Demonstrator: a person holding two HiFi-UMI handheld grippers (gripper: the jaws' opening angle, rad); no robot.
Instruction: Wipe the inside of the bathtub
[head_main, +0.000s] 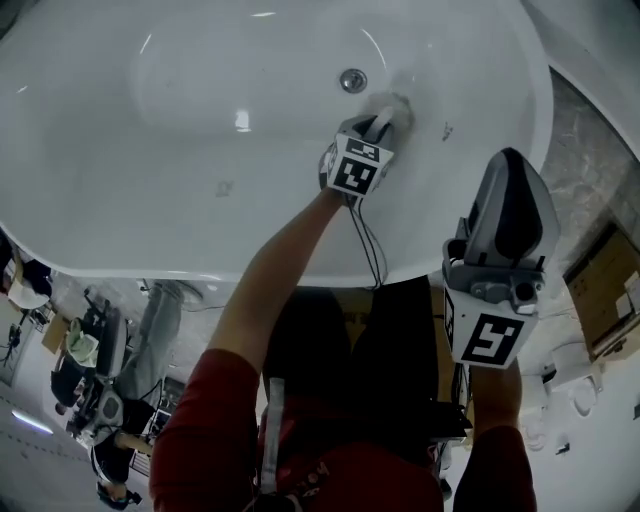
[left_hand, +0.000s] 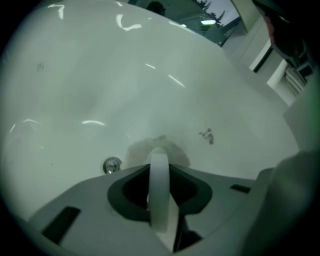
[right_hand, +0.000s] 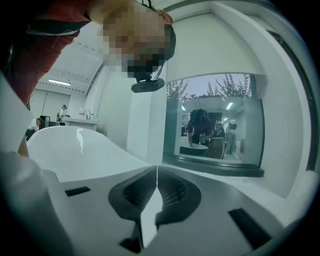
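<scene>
The white bathtub (head_main: 200, 215) fills the upper half of the head view. Inside it, just right of the round metal drain (head_main: 352, 80), my left gripper (head_main: 383, 118) is shut on a white cloth (head_main: 397, 104) that rests on the tub's floor. In the left gripper view the cloth (left_hand: 159, 170) sticks out between the closed jaws of the left gripper (left_hand: 159, 156), with the drain (left_hand: 112, 165) to its left. My right gripper (head_main: 511, 168) is held outside the tub's near rim and points upward. In its own view the right gripper (right_hand: 157, 171) is shut with nothing in it.
A small dark mark (head_main: 446, 128) sits on the tub wall right of the cloth, the same mark (left_hand: 207, 135) showing in the left gripper view. A cardboard box (head_main: 605, 290) stands on the floor at right. A window (right_hand: 215, 120) with people behind it faces the right gripper.
</scene>
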